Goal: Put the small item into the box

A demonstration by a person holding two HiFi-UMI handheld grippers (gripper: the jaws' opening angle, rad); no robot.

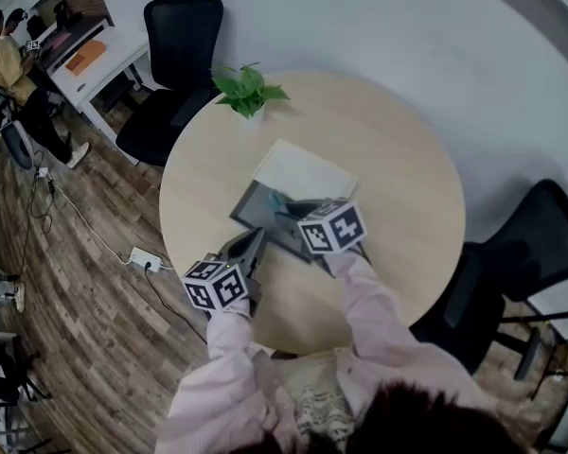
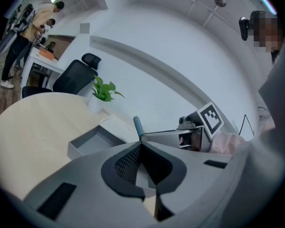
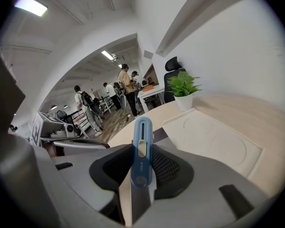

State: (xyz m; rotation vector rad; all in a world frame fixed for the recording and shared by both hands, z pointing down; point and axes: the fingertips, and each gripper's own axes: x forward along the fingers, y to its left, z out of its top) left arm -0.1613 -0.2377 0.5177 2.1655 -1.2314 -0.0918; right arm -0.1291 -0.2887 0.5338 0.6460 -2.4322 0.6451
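A small blue cutter-like item (image 3: 142, 156) stands upright between the pads of my right gripper (image 3: 141, 148), which is shut on it. In the head view this gripper (image 1: 282, 206) hovers over the open grey box (image 1: 256, 218) in the middle of the round table (image 1: 398, 159), and the item's tip (image 1: 276, 197) pokes out above the box. From the left gripper view the item (image 2: 138, 126) hangs just beyond the box (image 2: 92, 144). My left gripper (image 2: 141, 148) is shut with nothing in it. It sits near the table's front edge (image 1: 256, 239), just short of the box.
The box's white lid (image 1: 303, 170) lies flat behind the box. A potted plant (image 1: 249, 91) stands at the table's far edge. Black office chairs (image 1: 180, 45) stand behind and to the right (image 1: 530, 253). People stand at desks far left (image 1: 5, 60).
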